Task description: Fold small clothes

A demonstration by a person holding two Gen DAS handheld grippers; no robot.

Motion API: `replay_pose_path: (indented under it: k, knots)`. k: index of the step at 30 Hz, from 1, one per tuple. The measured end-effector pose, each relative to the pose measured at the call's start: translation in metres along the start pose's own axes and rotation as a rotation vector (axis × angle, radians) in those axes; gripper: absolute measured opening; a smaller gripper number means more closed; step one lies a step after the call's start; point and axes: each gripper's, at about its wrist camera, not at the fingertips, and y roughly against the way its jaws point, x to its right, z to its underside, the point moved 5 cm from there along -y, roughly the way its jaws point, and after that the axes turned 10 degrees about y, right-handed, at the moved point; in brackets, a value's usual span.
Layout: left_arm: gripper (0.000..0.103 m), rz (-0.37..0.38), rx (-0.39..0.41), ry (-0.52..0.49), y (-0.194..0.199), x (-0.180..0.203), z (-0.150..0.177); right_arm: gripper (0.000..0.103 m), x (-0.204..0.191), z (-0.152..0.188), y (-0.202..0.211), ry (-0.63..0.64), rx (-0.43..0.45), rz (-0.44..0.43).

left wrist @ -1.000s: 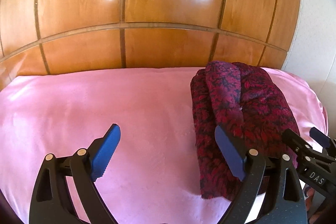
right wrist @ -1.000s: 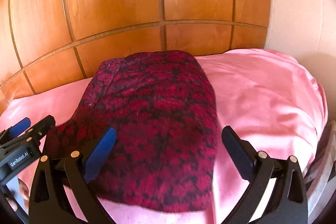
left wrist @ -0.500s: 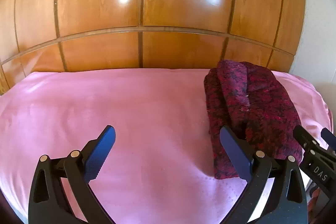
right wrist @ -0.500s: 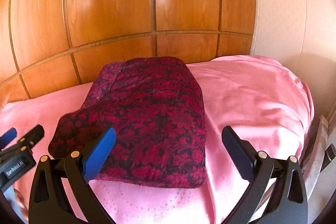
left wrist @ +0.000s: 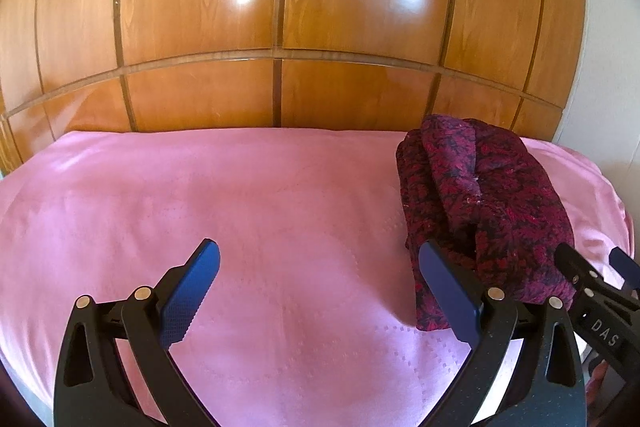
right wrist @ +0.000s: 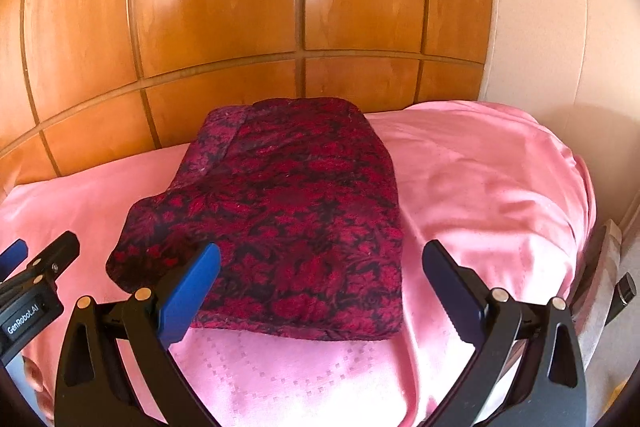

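Garment (right wrist: 288, 219) folded, far right on pink bed (left wrist: 240, 211) | left claw (left wrist: 316, 291) just spread, nothing between | right claw (right wrist: 320, 291) spread, empty | both pulled back; fold looks done

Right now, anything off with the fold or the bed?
Mostly tidy. The folded red-patterned garment lies flat on the pink sheet, but one flap sticks out at its near left corner, breaking the rectangle. No damage shows.
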Motion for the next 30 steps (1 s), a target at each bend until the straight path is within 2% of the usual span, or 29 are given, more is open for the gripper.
replay_pose_path:
  k: [10,30]
  knots:
    - [0.099,-0.011,0.024,-0.011,0.0029,0.0040,-0.0002,0.101,-0.0014,0.0016,-0.0012,0.005,0.003,-0.014]
    - [0.099,-0.012,0.021,0.002,0.0006,0.0055,-0.0002,0.101,0.0033,0.0012,-0.0073,-0.023,-0.003,-0.033]
